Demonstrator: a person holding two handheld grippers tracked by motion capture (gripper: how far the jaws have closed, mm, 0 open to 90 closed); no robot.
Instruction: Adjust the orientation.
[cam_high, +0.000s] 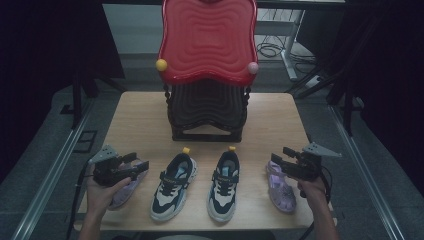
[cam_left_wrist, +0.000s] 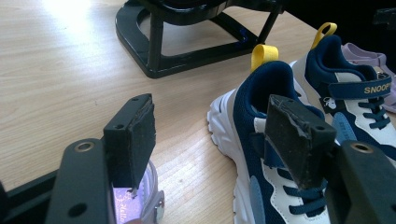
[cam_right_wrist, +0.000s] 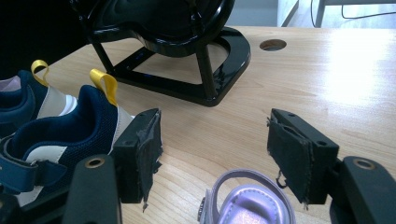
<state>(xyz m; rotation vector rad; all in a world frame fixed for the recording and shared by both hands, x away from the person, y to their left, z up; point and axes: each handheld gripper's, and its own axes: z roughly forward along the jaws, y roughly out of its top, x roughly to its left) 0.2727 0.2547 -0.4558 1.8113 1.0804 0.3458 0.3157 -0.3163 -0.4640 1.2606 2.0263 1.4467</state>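
Note:
Two navy-and-white sneakers with yellow heel loops stand side by side near the table's front: the left sneaker (cam_high: 173, 186) and the right sneaker (cam_high: 224, 184). A purple sandal (cam_high: 125, 189) lies to their left and another purple sandal (cam_high: 281, 185) to their right. My left gripper (cam_high: 138, 162) hovers open over the left sandal (cam_left_wrist: 135, 203), beside the left sneaker (cam_left_wrist: 261, 93). My right gripper (cam_high: 279, 156) is open above the heel strap of the right sandal (cam_right_wrist: 247, 200), with the right sneaker (cam_right_wrist: 79, 121) beside it. Neither gripper holds anything.
A black shoe rack (cam_high: 207, 107) with a tilted red wavy top (cam_high: 207, 40) stands at the back centre, its base (cam_right_wrist: 187, 79) just beyond the shoes. A round hole (cam_right_wrist: 273, 45) is in the tabletop. Bare wood (cam_left_wrist: 60, 70) lies left of the rack.

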